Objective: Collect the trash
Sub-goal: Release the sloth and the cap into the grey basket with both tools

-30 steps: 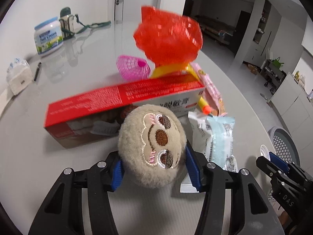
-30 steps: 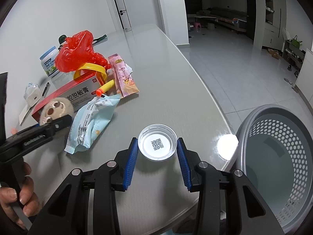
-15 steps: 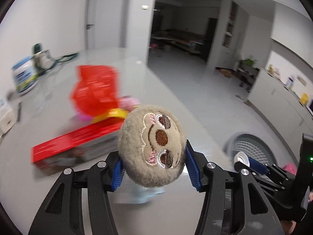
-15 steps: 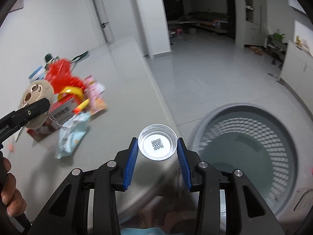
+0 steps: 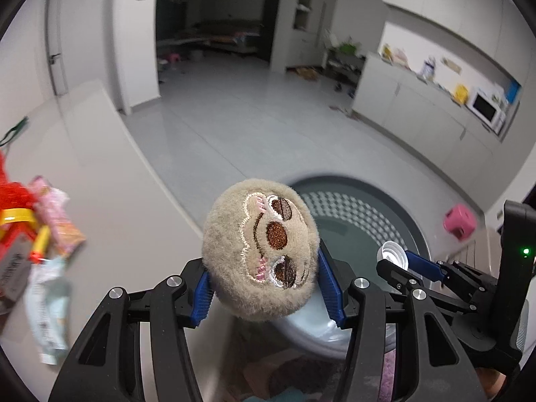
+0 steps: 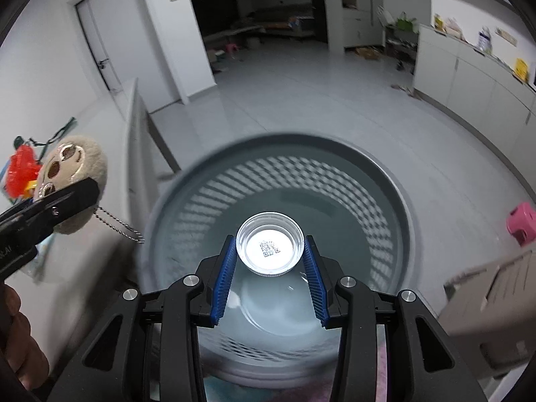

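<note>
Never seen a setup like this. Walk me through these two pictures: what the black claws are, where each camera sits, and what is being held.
There is no robot here: a person holds a two-fingered black claw in each hand, and each claw carries a wide-angle camera looking forward along its fingers.

The left camera's picture shows the left gripper squeezing a round plush toy with a stitched face. To its left is the table, with a red bag and some wrappers on it.

The right camera's picture shows the right gripper pinching a small plastic lid directly above a grey perforated bin on the floor. The toy and the left claw appear at that picture's left edge, with a small chain hanging from the toy.
</note>
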`<control>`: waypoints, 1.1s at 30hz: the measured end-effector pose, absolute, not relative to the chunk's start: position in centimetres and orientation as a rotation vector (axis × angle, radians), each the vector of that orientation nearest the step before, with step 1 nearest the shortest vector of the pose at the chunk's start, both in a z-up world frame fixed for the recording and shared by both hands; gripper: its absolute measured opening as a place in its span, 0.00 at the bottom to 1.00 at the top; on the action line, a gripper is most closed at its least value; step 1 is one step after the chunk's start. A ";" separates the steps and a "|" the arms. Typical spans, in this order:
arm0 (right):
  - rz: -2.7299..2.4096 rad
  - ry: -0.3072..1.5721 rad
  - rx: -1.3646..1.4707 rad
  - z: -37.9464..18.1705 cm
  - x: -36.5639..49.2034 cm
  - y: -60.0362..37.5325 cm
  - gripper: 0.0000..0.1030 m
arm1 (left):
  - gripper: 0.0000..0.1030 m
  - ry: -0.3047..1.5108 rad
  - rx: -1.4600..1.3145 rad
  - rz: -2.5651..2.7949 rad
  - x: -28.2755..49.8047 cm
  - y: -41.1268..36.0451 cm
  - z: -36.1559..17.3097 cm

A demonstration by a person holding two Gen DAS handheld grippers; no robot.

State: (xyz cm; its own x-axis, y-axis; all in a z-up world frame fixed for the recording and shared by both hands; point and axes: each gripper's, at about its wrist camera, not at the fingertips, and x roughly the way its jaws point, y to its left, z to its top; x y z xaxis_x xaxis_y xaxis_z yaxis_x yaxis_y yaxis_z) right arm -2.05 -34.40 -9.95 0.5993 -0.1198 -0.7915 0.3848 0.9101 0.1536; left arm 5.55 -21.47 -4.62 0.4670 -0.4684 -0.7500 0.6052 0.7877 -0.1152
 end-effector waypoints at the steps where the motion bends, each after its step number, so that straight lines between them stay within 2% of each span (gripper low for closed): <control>1: -0.304 0.889 0.328 -10.2 -2.2 -34.7 0.38 | 0.51 0.869 0.185 -0.672 5.3 -22.1 -5.0; 9: -0.311 0.915 0.370 -12.1 -3.4 -36.4 0.38 | 0.52 0.917 0.265 -0.711 4.5 -26.5 -7.8; 20: -0.286 0.893 0.397 -12.6 -4.0 -37.2 0.38 | 0.53 0.961 0.298 -0.702 4.0 -27.2 -9.3; 24: -0.285 0.885 0.394 -12.4 -4.2 -37.4 0.38 | 0.58 0.947 0.296 -0.695 3.8 -27.2 -9.1; 26: -0.289 0.877 0.391 -12.2 -4.4 -37.4 0.46 | 0.63 0.941 0.296 -0.691 3.7 -27.1 -9.1; 27: -0.296 0.868 0.388 -12.1 -4.5 -37.4 0.55 | 0.65 0.939 0.295 -0.690 3.8 -26.7 -9.1; 28: -0.301 0.857 0.387 -11.9 -4.6 -37.5 0.58 | 0.66 0.937 0.293 -0.688 3.7 -26.7 -9.2; 33: -0.299 0.852 0.390 -11.8 -4.7 -37.5 0.58 | 0.66 0.938 0.285 -0.682 3.5 -26.4 -9.0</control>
